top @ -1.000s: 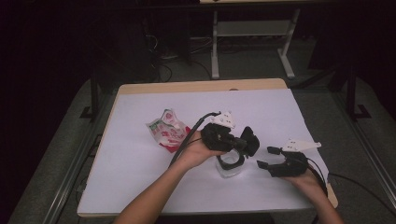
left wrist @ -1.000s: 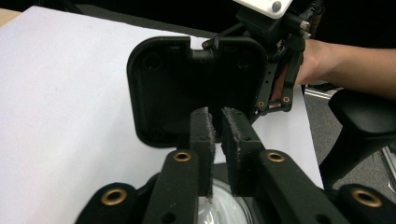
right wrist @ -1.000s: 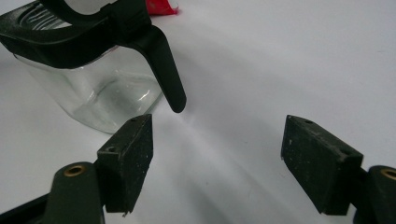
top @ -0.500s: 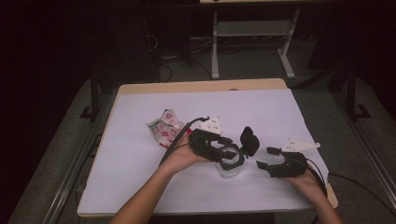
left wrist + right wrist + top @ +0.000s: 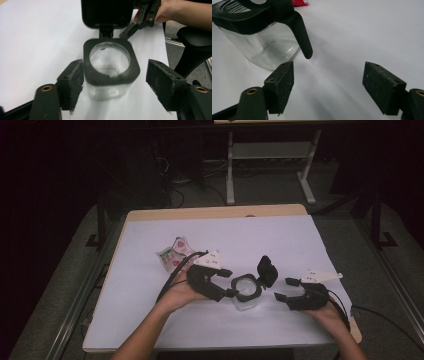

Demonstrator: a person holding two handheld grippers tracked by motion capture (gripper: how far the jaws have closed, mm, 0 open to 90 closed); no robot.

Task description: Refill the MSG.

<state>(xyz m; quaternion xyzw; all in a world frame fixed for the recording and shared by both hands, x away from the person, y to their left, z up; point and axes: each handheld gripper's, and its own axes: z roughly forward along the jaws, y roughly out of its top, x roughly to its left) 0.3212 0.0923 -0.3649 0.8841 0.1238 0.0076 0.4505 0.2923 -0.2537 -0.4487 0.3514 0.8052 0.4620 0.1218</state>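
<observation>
Open lid [image 5: 267, 270] blocks jar's [image 5: 246, 292] far side, bare table [image 5: 280, 240] beyond

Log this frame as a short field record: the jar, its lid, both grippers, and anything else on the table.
jar: clear container with black rim, standing upright on the white table cover, nothing visible inside
lid: black hinged lid, flipped open and standing up
left gripper: left gripper has just been opening; the jar sits between the jaws, pads not pressing on it
right gripper: right gripper open, holding nothing, just beside the jar
other item: crumpled red-and-white packet behind the left hand
</observation>
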